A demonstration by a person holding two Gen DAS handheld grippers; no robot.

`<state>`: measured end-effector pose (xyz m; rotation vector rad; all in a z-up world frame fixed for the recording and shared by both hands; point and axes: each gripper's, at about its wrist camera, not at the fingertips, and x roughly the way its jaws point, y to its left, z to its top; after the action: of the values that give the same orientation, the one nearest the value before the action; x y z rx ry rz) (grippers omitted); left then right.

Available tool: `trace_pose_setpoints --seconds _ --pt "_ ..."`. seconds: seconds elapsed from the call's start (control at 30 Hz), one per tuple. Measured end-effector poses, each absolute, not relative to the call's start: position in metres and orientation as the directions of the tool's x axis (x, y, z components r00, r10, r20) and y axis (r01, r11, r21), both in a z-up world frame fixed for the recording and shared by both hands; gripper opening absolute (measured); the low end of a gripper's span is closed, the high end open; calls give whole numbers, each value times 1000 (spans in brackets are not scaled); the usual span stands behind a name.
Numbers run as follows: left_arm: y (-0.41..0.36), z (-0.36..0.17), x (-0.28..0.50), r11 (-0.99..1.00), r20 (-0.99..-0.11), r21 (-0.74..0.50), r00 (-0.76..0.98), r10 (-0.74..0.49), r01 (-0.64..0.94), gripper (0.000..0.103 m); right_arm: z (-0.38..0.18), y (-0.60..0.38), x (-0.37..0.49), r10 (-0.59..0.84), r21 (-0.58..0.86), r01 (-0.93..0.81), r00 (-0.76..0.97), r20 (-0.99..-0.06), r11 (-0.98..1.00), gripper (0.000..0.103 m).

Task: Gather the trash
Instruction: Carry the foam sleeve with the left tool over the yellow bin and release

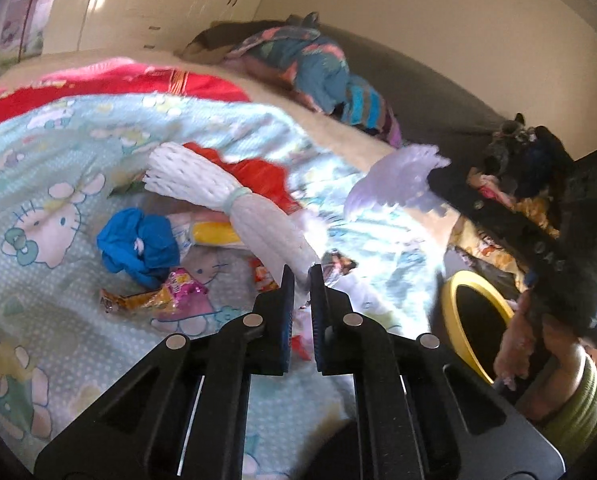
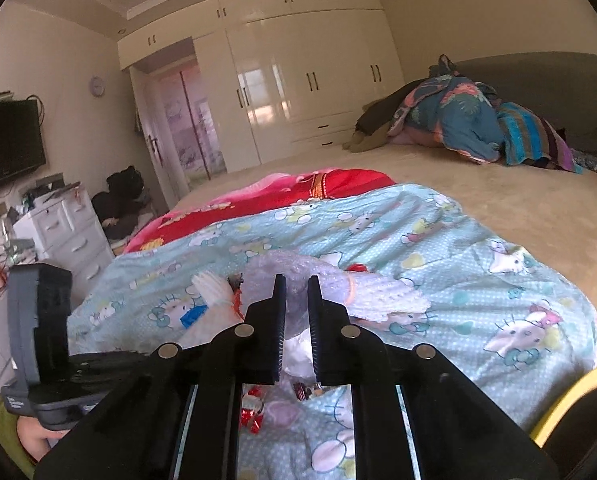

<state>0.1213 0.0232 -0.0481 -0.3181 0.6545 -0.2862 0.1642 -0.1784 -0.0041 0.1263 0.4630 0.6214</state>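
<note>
Bedroom w/ cream wardrobe [image 2: 306, 80] at far wall; bed [image 2: 498, 200] covered by Hello Kitty quilt [image 1: 58, 168], no readable writing on it. Left gripper [image 1: 301, 276] clenched on near end of white foam net sleeve [image 1: 234, 196], lying over quilt. Right gripper [image 2: 296, 284] clenched on pale lilac foam net [image 2: 382, 296]. Blue cloth [image 1: 138, 248] & candy wrappers [image 1: 158, 298] sit left of left gripper, print too blurred to read. Yellow-rim bin [image 1: 454, 292] near right.
</note>
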Motion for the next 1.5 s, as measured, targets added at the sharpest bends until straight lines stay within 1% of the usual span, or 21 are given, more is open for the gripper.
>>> trace_pose_setpoints --seconds 0.23,0.57,1.17,1.4,1.5 --pt "15 -21 103 906 -493 -364 780 -385 217 5 -2 -191 149 573 254 -514 726 -380 819 11" --pt "-9 -5 91 890 -463 -344 770 -438 300 5 10 -214 128 538 240 -482 754 -377 843 11" --pt "-65 -2 74 839 -469 -322 696 -543 438 5 14 -298 96 384 260 -300 836 -393 918 11" --pt "-86 -4 70 822 -483 -306 666 -568 480 5 11 -329 88 329 289 -222 856 -400 931 11" --pt "-98 -4 70 811 -489 -303 649 -583 500 5 9 -345 87 318 323 -193 861 -398 927 11"
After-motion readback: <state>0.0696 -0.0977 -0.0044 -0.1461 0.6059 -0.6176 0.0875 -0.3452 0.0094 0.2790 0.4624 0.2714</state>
